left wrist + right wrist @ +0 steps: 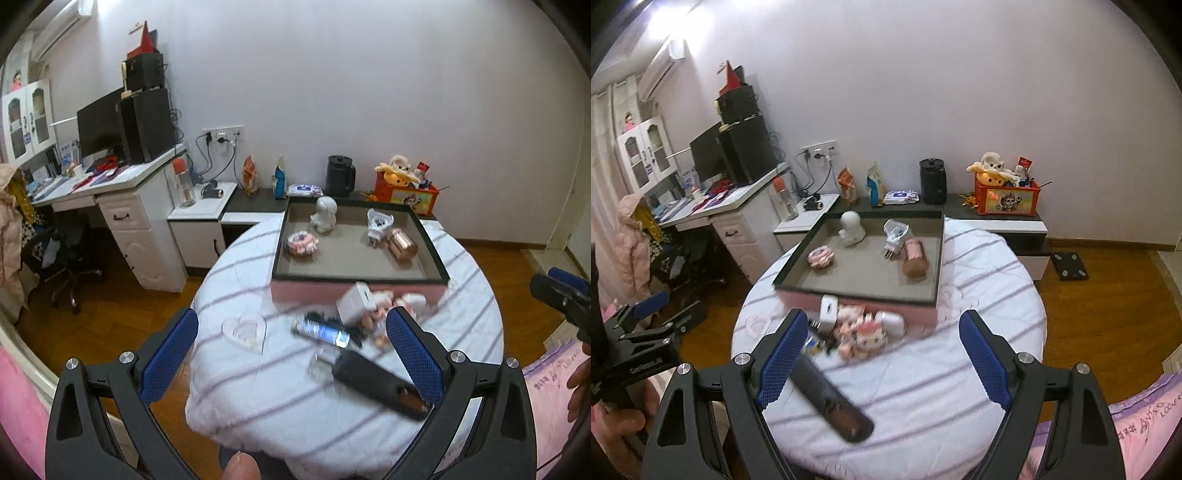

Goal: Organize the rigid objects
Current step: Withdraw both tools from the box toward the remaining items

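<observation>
A pink box with a grey tray top [354,264] [860,280] stands on the round cloth-covered table [295,398] [942,387]. In it lie a white astronaut figure [324,214] [851,229], a pink round item [302,243] [822,257], a white plug [377,223] [894,236] and a copper cylinder [400,245] [915,258]. In front of the box lie a white charger [354,302] [828,308], small dolls [376,321] [860,332], a blue-labelled tube [320,329] and a black remote [380,384] [831,395]. My left gripper [291,350] and right gripper [882,354] are open and empty above the table.
A clear heart-shaped dish [244,332] lies left on the table. A desk with a monitor [99,129] and a chair [59,254] stand at left. A low cabinet behind holds a black kettle [340,176] and an orange toy box [406,192]. A scale [1071,266] lies on the floor.
</observation>
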Demonstrator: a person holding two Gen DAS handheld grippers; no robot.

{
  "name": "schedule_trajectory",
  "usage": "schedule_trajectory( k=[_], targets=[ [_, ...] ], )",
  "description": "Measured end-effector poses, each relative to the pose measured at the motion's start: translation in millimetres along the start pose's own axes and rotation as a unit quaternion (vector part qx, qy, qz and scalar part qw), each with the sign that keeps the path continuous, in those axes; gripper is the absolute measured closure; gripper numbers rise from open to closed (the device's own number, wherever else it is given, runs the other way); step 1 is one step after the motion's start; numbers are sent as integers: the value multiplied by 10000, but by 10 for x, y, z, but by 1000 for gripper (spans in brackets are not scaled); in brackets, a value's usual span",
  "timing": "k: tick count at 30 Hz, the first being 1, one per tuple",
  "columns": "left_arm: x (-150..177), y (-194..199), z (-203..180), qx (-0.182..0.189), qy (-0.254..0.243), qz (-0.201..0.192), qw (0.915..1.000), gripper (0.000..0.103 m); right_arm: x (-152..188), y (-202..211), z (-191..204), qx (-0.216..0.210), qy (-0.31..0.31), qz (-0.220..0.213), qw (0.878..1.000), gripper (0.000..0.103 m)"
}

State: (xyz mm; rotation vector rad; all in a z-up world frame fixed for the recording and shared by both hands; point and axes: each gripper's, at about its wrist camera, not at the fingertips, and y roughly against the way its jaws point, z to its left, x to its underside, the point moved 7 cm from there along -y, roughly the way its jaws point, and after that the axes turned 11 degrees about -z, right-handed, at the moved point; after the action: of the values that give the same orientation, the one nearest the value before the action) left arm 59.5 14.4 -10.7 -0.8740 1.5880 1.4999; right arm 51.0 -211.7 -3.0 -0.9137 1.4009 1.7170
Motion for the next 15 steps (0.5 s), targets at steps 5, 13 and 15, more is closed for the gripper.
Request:
schedule_trajectory(
  k=[5,13,15],
  targets=[
    [270,233,-2,-25,117,33,9999,0,312,202,23,-13,51,116,9999,18],
    [502,302,-73,-16,109,207,9997,0,603,249,108,-127,89,341,9993,18],
    [522,310,-85,-11,102,220,9997,0,609,256,145,-164,130,339,9992,18]
  ],
)
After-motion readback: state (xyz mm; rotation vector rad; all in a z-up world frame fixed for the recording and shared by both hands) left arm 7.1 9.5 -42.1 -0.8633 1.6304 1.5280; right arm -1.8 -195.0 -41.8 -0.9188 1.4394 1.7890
